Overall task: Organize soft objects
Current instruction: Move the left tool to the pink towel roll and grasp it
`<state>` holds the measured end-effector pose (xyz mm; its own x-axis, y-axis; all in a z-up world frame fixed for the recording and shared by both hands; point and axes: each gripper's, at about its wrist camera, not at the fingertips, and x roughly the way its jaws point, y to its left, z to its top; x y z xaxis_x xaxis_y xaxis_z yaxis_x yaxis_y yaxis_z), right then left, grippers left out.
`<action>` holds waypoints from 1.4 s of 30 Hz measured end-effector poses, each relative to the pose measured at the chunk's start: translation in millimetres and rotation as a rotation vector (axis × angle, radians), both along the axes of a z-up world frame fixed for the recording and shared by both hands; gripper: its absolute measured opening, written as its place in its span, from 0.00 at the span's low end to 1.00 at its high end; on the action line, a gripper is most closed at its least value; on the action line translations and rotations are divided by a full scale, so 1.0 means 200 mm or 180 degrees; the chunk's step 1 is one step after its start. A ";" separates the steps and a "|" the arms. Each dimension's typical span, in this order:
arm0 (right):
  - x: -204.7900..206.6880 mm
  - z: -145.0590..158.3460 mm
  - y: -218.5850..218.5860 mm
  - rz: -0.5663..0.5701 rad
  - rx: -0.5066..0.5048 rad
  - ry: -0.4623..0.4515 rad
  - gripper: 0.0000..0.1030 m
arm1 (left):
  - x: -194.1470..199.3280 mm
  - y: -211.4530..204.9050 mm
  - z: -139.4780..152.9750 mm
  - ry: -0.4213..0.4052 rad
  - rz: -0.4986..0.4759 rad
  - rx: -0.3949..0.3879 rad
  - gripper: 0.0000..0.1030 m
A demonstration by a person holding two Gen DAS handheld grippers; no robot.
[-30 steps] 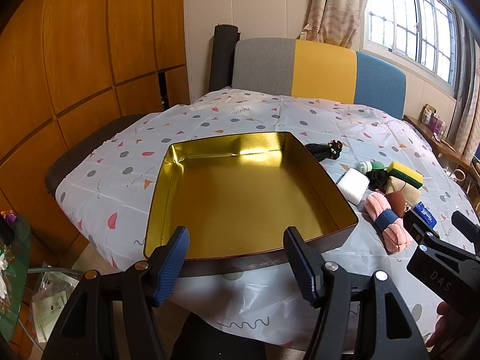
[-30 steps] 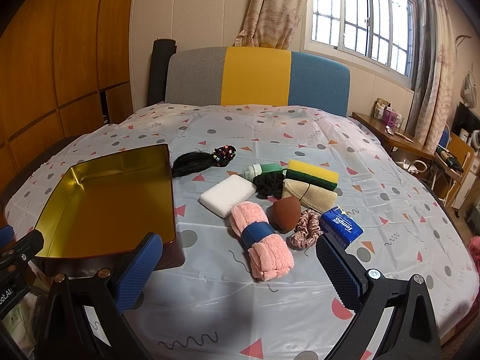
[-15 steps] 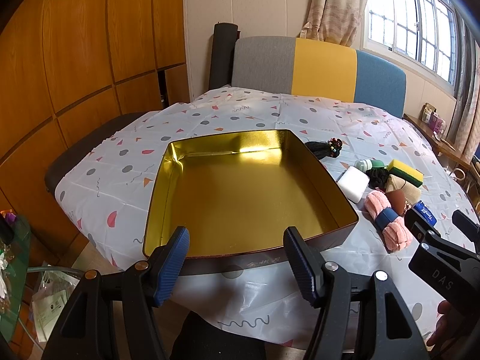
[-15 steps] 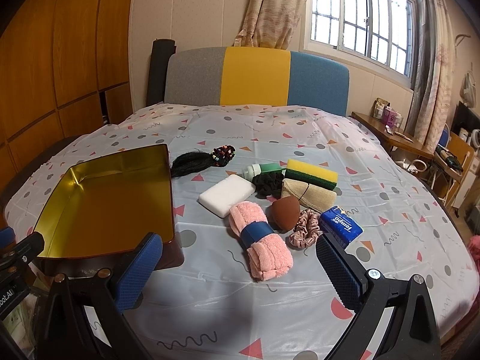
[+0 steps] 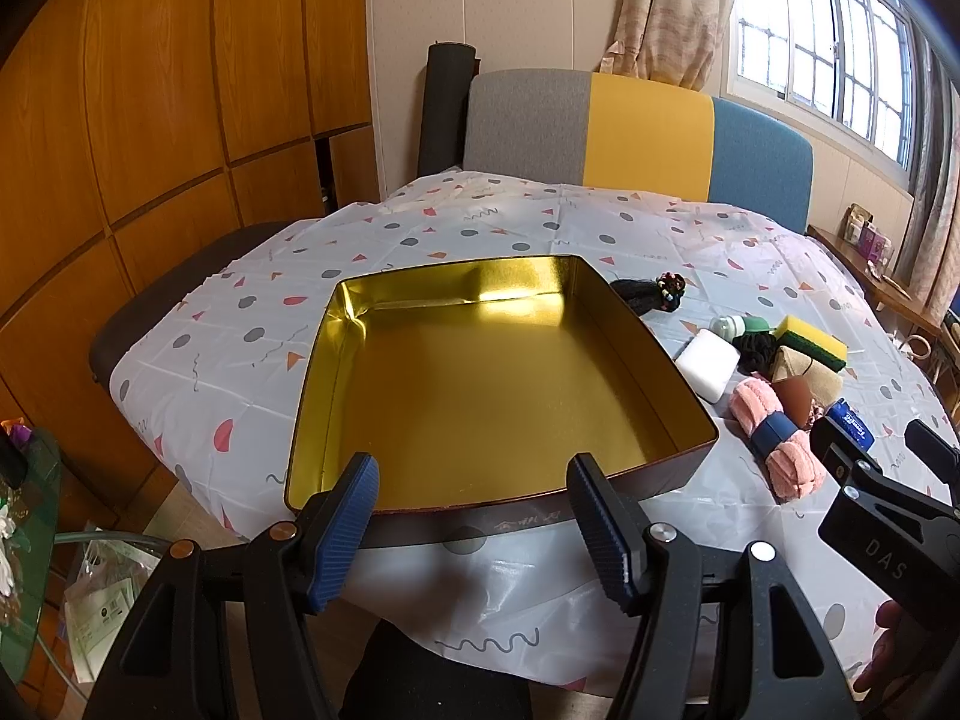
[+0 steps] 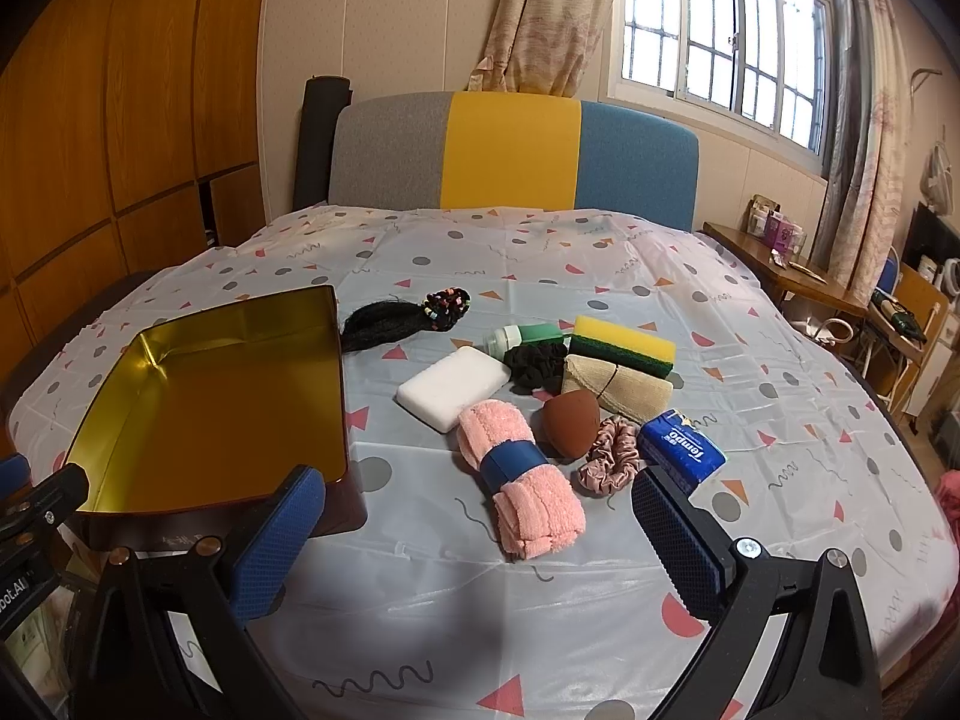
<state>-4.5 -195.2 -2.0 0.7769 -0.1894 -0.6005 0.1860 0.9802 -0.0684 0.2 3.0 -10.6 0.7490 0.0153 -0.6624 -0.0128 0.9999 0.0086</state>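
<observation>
An empty gold-lined tin box (image 5: 336,396) (image 6: 108,414) sits on the patterned tablecloth. My left gripper (image 5: 474,480) hovers open at its near rim, holding nothing. To the right lie soft items: a pink rolled towel (image 6: 519,480) with a blue band, a white sponge block (image 6: 453,387), a brown makeup sponge (image 6: 570,423), a pink scrunchie (image 6: 612,459), a blue tissue pack (image 6: 681,453), a yellow-green sponge (image 6: 624,345), a beige cloth roll (image 6: 618,390), a black scrunchie (image 6: 534,363) and a black hairpiece (image 6: 390,324). My right gripper (image 6: 477,510) stands open just before the towel, empty.
A small green bottle (image 6: 528,337) lies among the items. A grey, yellow and blue headboard (image 6: 510,162) backs the surface. Wooden wardrobe panels (image 5: 150,120) stand at left, a side table (image 6: 798,276) at right. The right gripper's body (image 5: 888,516) shows in the left view.
</observation>
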 end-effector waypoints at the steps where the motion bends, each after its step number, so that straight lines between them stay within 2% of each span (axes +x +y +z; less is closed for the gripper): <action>1: 0.00 0.00 0.00 0.0004 0.0001 0.0003 1.00 | 0.00 0.00 0.00 0.0007 -0.0002 0.0001 0.64; 7: 0.01 -0.01 -0.03 0.0033 0.0036 0.0017 1.00 | 0.02 0.00 -0.01 0.0037 -0.0090 -0.0034 0.64; 9: 0.01 -0.01 -0.08 0.0029 0.0109 0.0035 1.00 | 0.03 0.00 0.00 0.0052 -0.0273 -0.0200 0.67; 11: 0.03 -0.02 -0.16 -0.0010 0.0187 0.0085 1.00 | 0.05 -0.02 0.00 0.0093 -0.0553 -0.0354 0.74; 15: 0.06 -0.02 -0.41 -0.0222 0.0313 0.0199 1.00 | 0.08 -0.14 0.04 0.0082 -0.0912 -0.0327 0.75; 18: 0.06 -0.01 -0.62 -0.0369 0.0426 0.0245 1.00 | 0.12 -0.25 0.07 0.0160 -0.1194 -0.0424 0.75; 21: 0.06 0.00 -0.82 -0.0547 0.0562 0.0308 1.00 | 0.17 -0.39 0.06 0.0331 -0.1468 -0.0481 0.75; 24: 0.06 -0.02 -0.98 -0.0653 0.0564 0.0335 1.00 | 0.20 -0.52 0.04 0.0509 -0.1663 -0.0557 0.75; 27: 0.07 -0.06 -1.12 -0.0673 0.0640 0.0376 1.00 | 0.26 -0.69 0.01 0.0693 -0.1828 -0.0492 0.75; 29: 0.07 -0.10 -1.20 -0.0680 0.0735 0.0367 1.00 | 0.29 -0.77 -0.02 0.0783 -0.1839 -0.0398 0.74; 35: 0.06 -0.16 -1.31 -0.0850 0.1042 0.0362 1.00 | 0.42 -0.98 -0.17 0.1190 -0.1885 -0.0432 0.73; 42: 0.05 -0.13 -1.30 -0.0789 0.1118 0.0275 1.00 | 0.59 -1.12 -0.28 0.1422 -0.1567 -0.0461 0.73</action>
